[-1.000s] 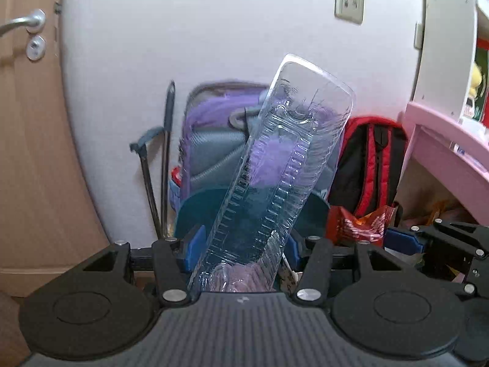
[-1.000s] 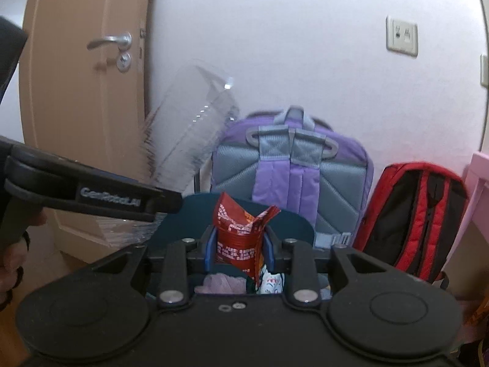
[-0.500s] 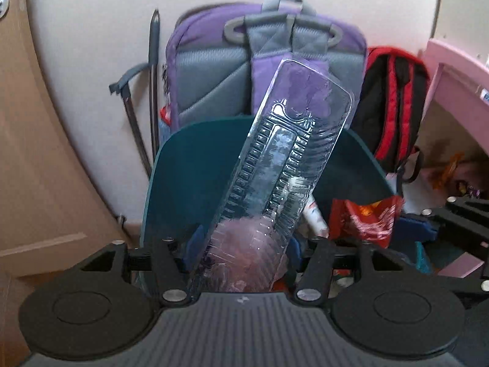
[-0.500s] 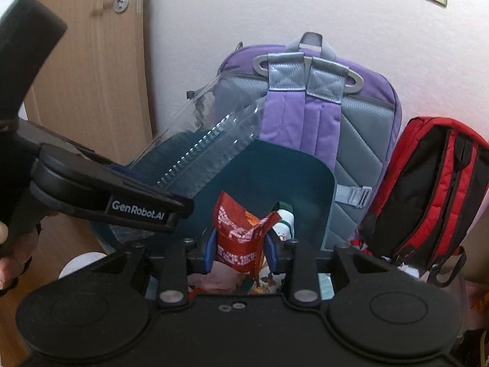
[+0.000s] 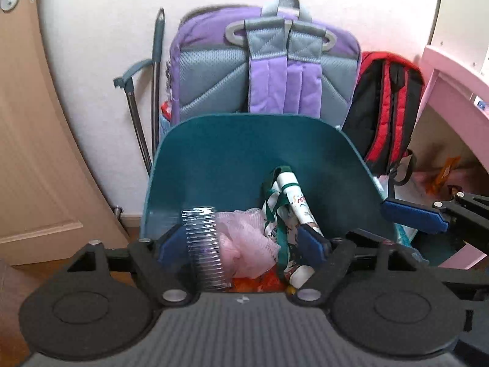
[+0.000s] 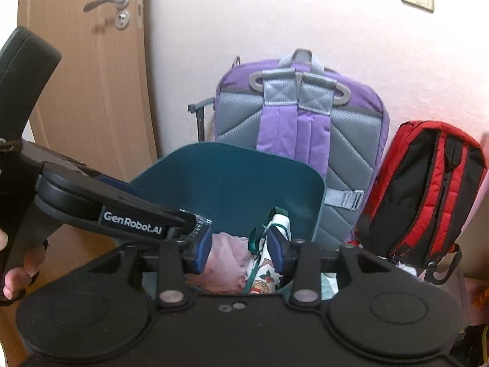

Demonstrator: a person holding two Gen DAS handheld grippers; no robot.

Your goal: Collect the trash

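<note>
Risk first: clear plastic tray [image 5: 203,244] standing on end inside teal bin [image 5: 244,159], leaning by the left-side blue pad; could snag on that pad during withdrawal and tip back out over the bin's front edge. Also could spring off the pink mesh puff [image 5: 244,241] underneath, being light and stiff. Second risk: both tools crowded over the bin mouth, easy knock between them.

Left gripper [image 5: 241,244] pitched steeply down into the bin, jaws opening, spread wide; tray between them but apparently not squeezed. Right gripper [image 6: 240,244] angled down over the bin from its right side, jaws opening, nothing pinched between the pads; red wrapper not visible, presumably down in the bin among the green-and-white packaging [image 5: 290,211]. Person's hand [image 6: 18,269] on the left tool's handle, left of the bin.
</note>
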